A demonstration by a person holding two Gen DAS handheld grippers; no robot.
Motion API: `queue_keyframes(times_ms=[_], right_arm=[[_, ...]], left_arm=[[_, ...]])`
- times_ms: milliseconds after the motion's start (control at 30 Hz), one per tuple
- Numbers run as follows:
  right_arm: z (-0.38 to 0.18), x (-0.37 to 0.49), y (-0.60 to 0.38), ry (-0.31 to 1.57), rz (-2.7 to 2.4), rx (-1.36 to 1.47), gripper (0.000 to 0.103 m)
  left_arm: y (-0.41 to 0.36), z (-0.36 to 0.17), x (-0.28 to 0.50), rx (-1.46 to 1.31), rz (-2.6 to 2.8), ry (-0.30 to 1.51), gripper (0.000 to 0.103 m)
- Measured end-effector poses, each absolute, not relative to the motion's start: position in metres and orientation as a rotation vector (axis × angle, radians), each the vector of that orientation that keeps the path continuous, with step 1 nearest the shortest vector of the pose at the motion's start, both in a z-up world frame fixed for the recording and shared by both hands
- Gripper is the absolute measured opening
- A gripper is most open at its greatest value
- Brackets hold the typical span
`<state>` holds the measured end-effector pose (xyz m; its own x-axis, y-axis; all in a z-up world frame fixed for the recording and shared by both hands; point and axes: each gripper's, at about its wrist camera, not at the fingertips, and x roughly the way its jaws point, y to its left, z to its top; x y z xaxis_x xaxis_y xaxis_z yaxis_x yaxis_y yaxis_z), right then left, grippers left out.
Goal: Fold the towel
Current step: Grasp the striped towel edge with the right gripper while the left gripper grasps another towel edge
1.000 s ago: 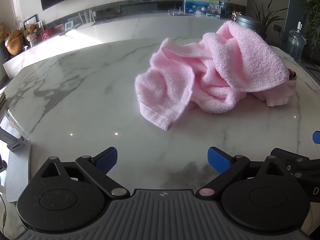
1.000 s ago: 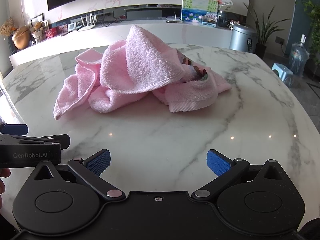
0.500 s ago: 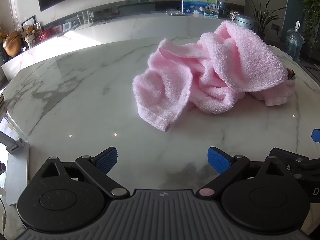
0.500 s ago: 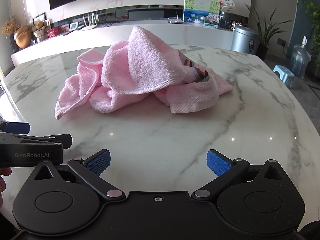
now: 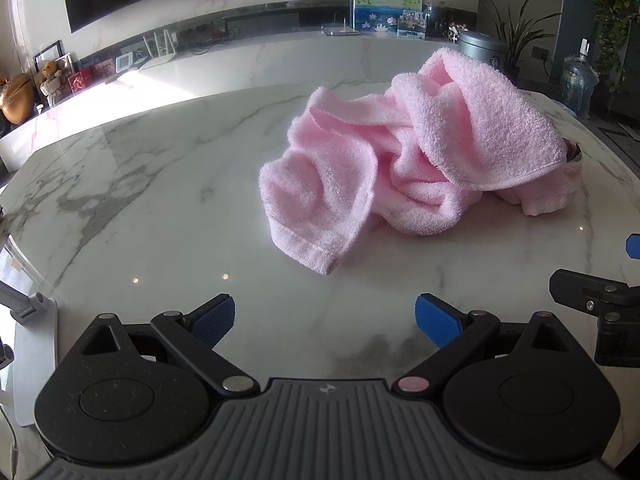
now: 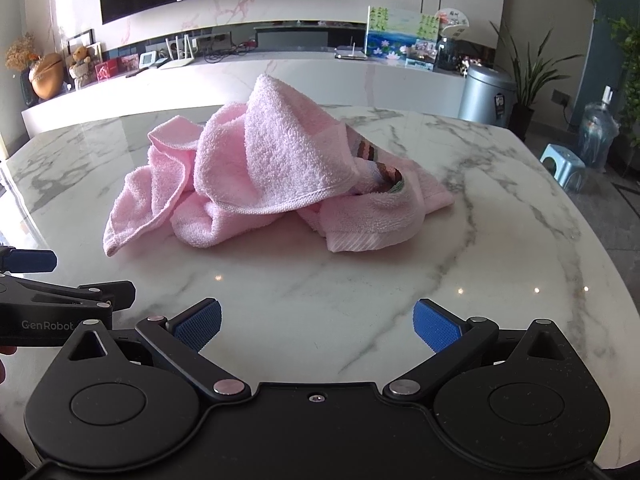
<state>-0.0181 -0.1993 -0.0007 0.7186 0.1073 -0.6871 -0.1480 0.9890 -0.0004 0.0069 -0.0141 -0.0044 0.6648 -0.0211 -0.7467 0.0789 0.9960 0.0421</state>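
View along both tools at the outset of folding. The pink towel (image 5: 404, 164) lay in a crumpled heap on the marble table (image 5: 140, 184), ahead of both sets of jaws and touched by neither. The left gripper (image 5: 325, 320) was wide open and held nothing; seen from it, the heap sat ahead and to the right of its jaws, with one hemmed corner (image 5: 326, 266) drooping toward them and lying flat on the stone, nearest of any part. The right gripper (image 6: 316, 322) was likewise wide open and empty; seen from it, the towel (image 6: 276, 168) sat ahead and slightly left of its jaws, a striped band (image 6: 370, 156) showing under the upper fold and a flat hem (image 6: 356, 242) facing the jaws. The two tools stood side by side, each visible at the edge of the other's view. Judged from this layout, the step in hand was the approach, with no fold yet begun. The next move would probably call for each tool to close on a separate corner, the left on the drooping one and the right on the near hem, then to draw them apart so the cloth could be spread flat before folding
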Motion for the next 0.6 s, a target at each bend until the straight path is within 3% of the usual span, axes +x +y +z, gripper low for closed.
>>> queue_keyframes(times_ms=[233, 400, 467, 600], right_arm=[[0.001, -0.009, -0.202, 0.765, 0.148, -0.075, 0.086], [0.005, 0.004, -0.207, 0.769, 0.156, -0.096, 0.083], [0.007, 0.011, -0.211, 0.769, 0.157, -0.107, 0.083], [0.011, 0.026, -0.219, 0.772, 0.154, -0.130, 0.081]], left_arm=[[-0.017, 0.000, 0.011, 0.092, -0.093, 0.828, 0.094], [-0.022, 0.003, 0.023, 0.136, -0.114, 0.829, 0.083], [-0.024, 0.004, 0.030, 0.139, -0.132, 0.832, 0.073], [-0.025, 0.003, 0.040, 0.148, -0.177, 0.841, 0.067]])
